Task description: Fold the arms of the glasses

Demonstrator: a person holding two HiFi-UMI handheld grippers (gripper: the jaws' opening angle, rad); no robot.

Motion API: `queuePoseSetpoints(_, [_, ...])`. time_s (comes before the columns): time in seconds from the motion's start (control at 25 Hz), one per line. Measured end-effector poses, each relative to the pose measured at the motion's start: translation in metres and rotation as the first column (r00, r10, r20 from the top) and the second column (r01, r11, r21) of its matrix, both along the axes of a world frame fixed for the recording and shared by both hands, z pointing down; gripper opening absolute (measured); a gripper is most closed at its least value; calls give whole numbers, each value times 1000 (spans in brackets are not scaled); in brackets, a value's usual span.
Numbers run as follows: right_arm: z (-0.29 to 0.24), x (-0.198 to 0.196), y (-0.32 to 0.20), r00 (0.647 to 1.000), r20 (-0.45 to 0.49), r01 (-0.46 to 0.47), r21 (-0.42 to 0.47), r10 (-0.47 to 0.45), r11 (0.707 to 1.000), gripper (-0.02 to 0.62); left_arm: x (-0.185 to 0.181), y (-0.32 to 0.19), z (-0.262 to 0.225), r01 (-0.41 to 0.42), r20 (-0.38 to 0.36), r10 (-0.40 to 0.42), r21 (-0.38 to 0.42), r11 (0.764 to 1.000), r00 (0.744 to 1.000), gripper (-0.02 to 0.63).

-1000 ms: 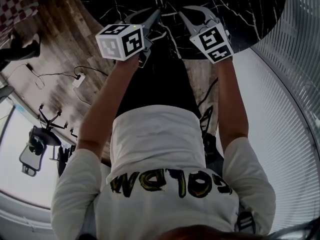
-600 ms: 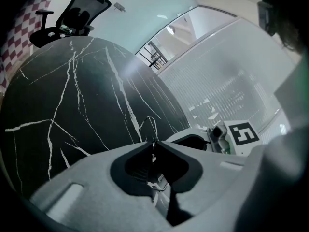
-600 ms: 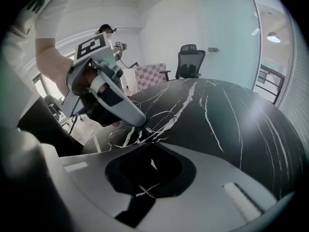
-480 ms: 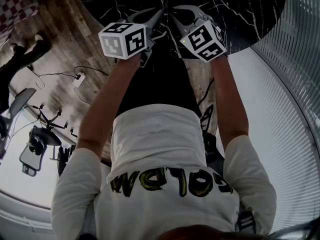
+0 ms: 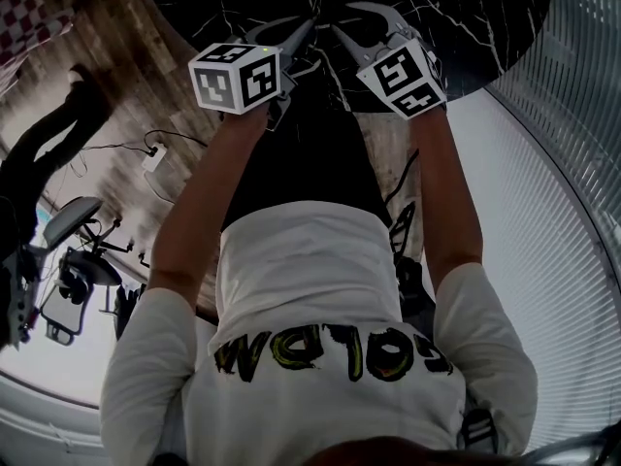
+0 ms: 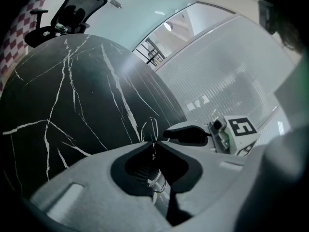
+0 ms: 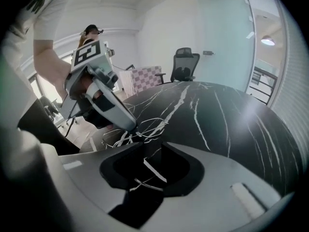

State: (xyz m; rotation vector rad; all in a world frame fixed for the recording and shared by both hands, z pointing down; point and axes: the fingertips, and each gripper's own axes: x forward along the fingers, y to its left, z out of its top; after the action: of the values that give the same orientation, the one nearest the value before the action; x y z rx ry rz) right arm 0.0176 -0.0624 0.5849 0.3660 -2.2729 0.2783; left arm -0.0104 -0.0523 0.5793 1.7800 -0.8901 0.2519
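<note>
The thin wire-framed glasses hang just above the black marble table, near its front edge. My left gripper is shut on the frame. In the left gripper view one wire lens loop sticks out past my left gripper. In the right gripper view the left gripper pinches the frame at its tip. My right gripper sits close beside it on the right, its jaws opening wide with nothing pressed between them. In the head view the glasses are too thin to make out.
A black office chair stands at the table's far side, beside a checkered panel. Cables and a power strip lie on the wooden floor at left, where a person walks. A slatted glass wall curves along the right.
My right gripper's jaws have spread from nearly closed to wide open. My left gripper has kept its hold and place. The person at the left has walked further into view.
</note>
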Motion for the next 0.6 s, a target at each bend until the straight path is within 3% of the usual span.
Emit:
queuePoseSetpoints(0.12, [-15, 25, -19, 991, 58, -124, 10, 123, 992, 114, 1, 2, 1, 0, -1, 0, -6, 1000, 1000, 23])
queuePoseSetpoints(0.28, [-38, 62, -29, 958, 80, -281, 54, 277, 958, 86, 1, 1, -1, -3, -2, 3, -8, 1000, 1000, 23])
queuePoseSetpoints(0.4, [-25, 72, 2, 956, 45, -289, -31, 290, 957, 6, 2, 1, -1, 4, -18, -4, -16, 1000, 1000, 21])
queuePoseSetpoints(0.6, [7, 63, 39, 966, -34, -257, -110, 255, 960, 5, 4, 0, -4, 8, -32, -9, -29, 1000, 999, 20])
